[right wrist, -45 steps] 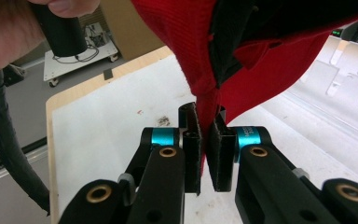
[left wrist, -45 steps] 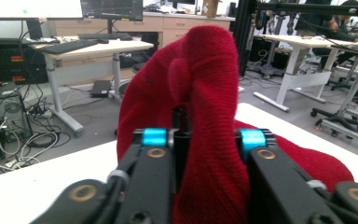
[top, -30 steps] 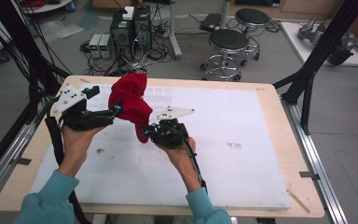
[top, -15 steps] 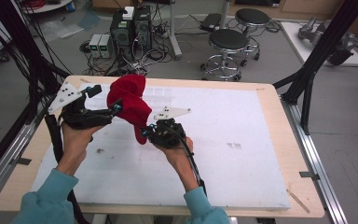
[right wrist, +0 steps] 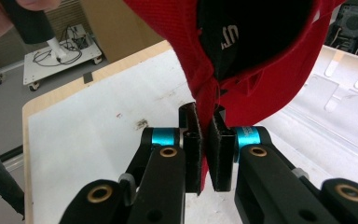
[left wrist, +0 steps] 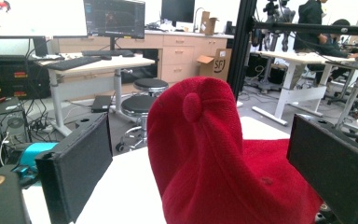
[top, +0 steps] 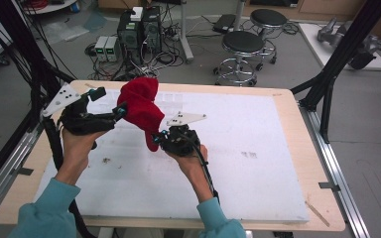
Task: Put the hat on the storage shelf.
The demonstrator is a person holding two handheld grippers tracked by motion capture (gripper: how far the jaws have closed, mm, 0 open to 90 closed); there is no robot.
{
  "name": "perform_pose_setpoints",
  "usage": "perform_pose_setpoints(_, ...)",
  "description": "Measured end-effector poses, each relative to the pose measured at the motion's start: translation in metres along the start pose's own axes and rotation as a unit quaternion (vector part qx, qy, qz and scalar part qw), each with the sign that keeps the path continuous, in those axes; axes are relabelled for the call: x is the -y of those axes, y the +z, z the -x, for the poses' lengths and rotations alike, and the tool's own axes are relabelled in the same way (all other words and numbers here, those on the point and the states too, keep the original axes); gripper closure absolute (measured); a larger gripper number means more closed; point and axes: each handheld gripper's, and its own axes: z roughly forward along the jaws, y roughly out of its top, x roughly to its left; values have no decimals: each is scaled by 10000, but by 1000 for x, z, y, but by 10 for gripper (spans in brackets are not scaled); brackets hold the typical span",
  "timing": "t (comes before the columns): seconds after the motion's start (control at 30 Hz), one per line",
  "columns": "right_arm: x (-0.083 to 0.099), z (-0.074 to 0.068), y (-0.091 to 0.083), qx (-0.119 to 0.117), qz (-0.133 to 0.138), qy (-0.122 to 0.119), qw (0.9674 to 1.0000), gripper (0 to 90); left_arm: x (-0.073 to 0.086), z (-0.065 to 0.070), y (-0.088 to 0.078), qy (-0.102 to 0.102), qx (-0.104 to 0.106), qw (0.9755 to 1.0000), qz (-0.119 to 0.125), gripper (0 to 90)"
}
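A red cap (top: 140,106) hangs in the air above the white tabletop (top: 258,148), left of centre. My right gripper (top: 159,139) is below it, shut on the cap's lower edge. In the right gripper view the two jaws (right wrist: 206,116) pinch a fold of the red cap (right wrist: 261,70), whose dark inside faces the camera. My left gripper (top: 121,110) reaches in from the left at the cap's side. In the left gripper view the jaws (left wrist: 200,135) stand wide apart. The crown of the cap (left wrist: 214,154) sits between them, and neither pad visibly presses on it.
The white board lies on a wooden table (top: 297,124) with metal rails along both sides. Black frame posts (top: 327,84) rise at the right and left edges. Two stools (top: 245,44) and computer boxes (top: 139,25) stand on the floor behind the table.
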Motion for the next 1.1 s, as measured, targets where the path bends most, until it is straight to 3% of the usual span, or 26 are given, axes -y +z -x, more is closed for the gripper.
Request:
perform_pose_setpoints(0.17, 0, 4, 0, 49, 13, 36, 10000, 860, -4, -7, -7, 29, -29, 10000, -3, 71)
perform_pose_setpoints(0.3, -1, 8, -2, 76, 58, 76, 9999, 860, 4, -13, -15, 167, -9, 9997, -190, 72)
perform_pose_setpoints(0.43, -5, 13, -5, 119, 133, 131, 9998, 860, 23, -21, -26, 252, 9, 9988, -428, 71)
perform_pose_setpoints(0.57, -11, 19, -8, 218, 208, 122, 9995, 860, 45, -28, -37, 127, 65, 9984, -554, 71)
perform_pose_setpoints(0.67, -16, 23, -10, 310, 246, 93, 9992, 859, 62, -34, -44, 152, 61, 9973, -723, 72)
perform_pose_setpoints(0.87, -25, 29, -12, 507, 404, 111, 9978, 859, 88, -42, -57, -24, 126, 9965, -832, 71)
perform_pose_setpoints(1.1, -34, 45, -13, 796, 582, 156, 9950, 859, 113, -50, -70, -5, 141, 9948, -1012, 72)
